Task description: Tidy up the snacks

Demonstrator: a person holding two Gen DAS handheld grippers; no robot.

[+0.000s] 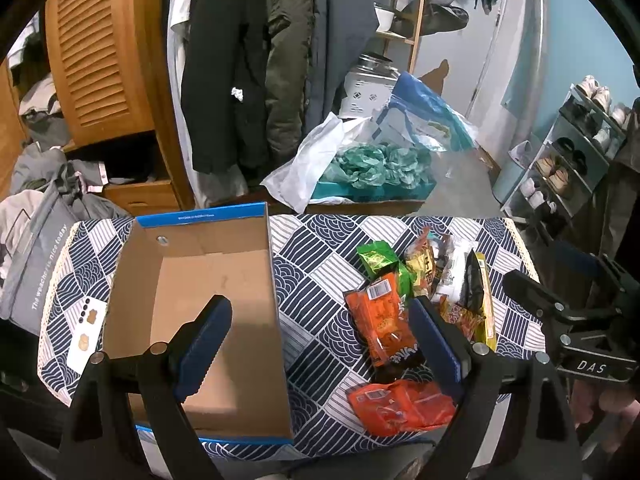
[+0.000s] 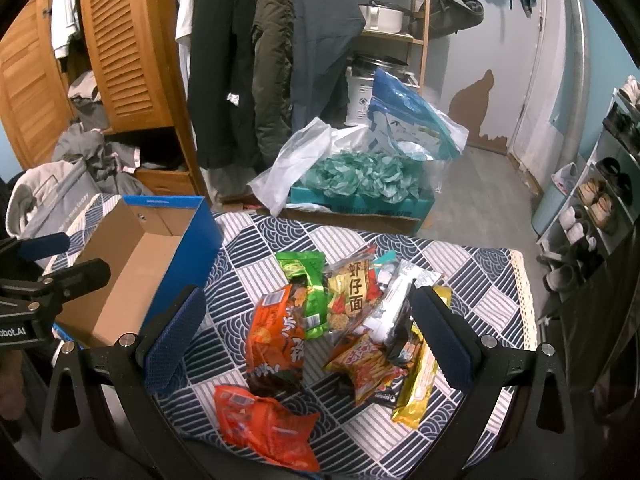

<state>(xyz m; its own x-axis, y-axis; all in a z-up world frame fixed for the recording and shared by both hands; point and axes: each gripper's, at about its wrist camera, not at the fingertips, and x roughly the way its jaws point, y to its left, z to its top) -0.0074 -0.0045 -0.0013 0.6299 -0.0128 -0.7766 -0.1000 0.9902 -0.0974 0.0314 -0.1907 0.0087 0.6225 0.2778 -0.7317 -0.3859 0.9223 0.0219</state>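
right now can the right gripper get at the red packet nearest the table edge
Probably yes. The right gripper is open and empty above the snacks, and the red packet lies by itself on the cloth, nearer than the pile, with nothing on top of it. The box stands off to the left.

Dim, even indoor light; sharp centre, heavy fisheye edge distortion.

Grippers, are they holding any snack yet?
No. Both the left gripper and the right gripper are open and empty; the snacks lie on the table.
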